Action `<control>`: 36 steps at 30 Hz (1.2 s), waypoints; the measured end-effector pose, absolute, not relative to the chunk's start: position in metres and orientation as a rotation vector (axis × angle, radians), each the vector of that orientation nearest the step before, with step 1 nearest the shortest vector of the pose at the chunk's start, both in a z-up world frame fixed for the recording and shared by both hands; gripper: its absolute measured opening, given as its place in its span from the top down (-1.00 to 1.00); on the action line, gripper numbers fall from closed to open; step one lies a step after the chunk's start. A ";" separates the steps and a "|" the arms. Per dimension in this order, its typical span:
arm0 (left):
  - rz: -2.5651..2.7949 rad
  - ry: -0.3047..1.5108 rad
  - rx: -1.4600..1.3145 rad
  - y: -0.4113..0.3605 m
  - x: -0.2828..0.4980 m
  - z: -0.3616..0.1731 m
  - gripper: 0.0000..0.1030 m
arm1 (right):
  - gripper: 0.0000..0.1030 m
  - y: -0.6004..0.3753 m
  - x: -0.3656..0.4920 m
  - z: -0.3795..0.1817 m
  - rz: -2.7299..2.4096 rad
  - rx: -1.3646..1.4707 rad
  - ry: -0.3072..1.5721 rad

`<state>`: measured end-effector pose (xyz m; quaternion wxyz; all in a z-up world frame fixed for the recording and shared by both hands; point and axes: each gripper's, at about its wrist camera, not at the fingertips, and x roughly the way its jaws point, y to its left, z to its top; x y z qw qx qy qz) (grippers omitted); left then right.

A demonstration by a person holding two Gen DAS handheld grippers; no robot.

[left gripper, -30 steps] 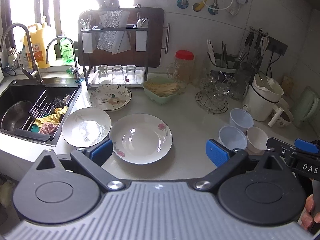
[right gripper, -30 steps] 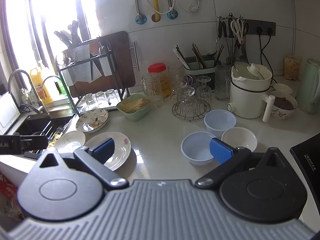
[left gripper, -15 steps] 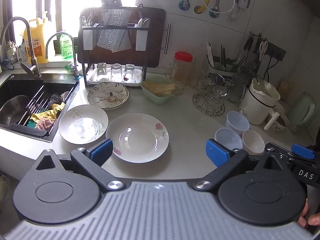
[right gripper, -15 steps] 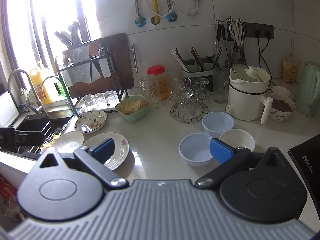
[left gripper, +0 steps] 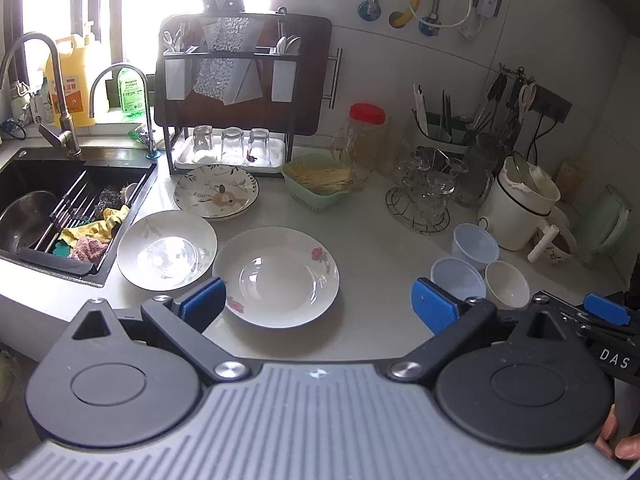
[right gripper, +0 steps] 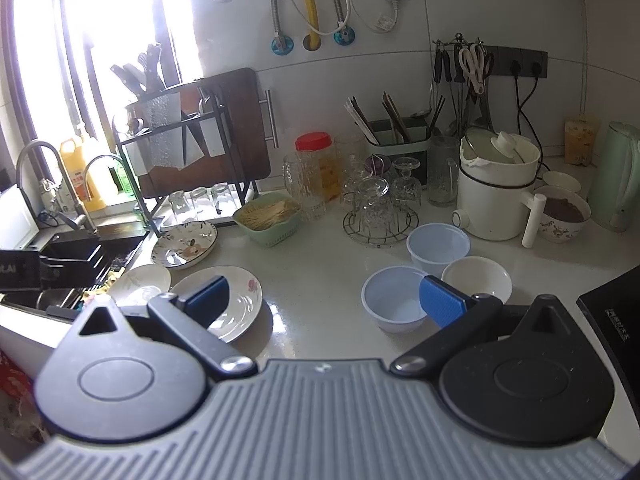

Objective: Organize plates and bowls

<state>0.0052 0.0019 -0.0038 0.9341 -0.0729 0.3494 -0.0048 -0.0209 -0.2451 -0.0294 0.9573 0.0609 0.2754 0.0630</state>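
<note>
Both grippers hover above the white table, each with its jaws spread wide and empty. The left gripper hangs over a white rose-patterned deep plate; just beside it lie a white leaf-print plate and, farther back, a floral plate. The right gripper hangs near two pale blue plastic bowls and a white ceramic bowl, clustered close together.

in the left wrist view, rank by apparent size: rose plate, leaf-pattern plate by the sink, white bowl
1. rose plate
2. leaf-pattern plate, only slightly smaller, and the rose plate sits nearer the camera, so their order is unsure
3. white bowl, clearly smallest
</note>
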 end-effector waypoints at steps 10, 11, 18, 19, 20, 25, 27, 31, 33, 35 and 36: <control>0.026 0.725 -0.141 0.015 0.007 -0.005 -0.96 | -1.00 -0.235 -0.023 -0.035 0.145 0.131 0.585; 0.027 0.726 -0.140 0.015 0.007 -0.005 -0.96 | -1.00 -0.234 -0.022 -0.036 0.145 0.132 0.589; 0.021 0.739 -0.131 0.015 0.009 -0.009 -0.96 | -1.00 -0.228 -0.022 -0.040 0.146 0.141 0.603; 0.033 0.738 -0.125 0.018 0.010 -0.009 -0.96 | -1.00 -0.227 -0.021 -0.040 0.146 0.141 0.603; 0.040 0.740 -0.120 0.020 0.011 -0.009 -0.96 | -1.00 -0.225 -0.021 -0.039 0.147 0.140 0.602; 0.047 0.748 -0.102 0.035 0.018 -0.014 -0.96 | -1.00 -0.217 -0.016 -0.042 0.157 0.142 0.603; 0.042 0.749 -0.097 0.039 0.019 -0.017 -0.96 | -1.00 -0.212 -0.014 -0.045 0.166 0.132 0.597; 0.008 0.743 -0.079 0.051 0.023 -0.021 -0.96 | -1.00 -0.198 -0.005 -0.057 0.169 0.098 0.619; 0.004 0.732 -0.077 0.063 0.027 -0.021 -0.96 | -1.00 -0.194 -0.003 -0.058 0.155 0.123 0.617; 0.004 0.731 -0.062 0.074 0.030 -0.020 -0.96 | -1.00 -0.189 -0.001 -0.057 0.140 0.142 0.614; 0.006 0.723 -0.052 0.081 0.031 -0.020 -0.96 | -1.00 -0.185 0.000 -0.056 0.127 0.144 0.613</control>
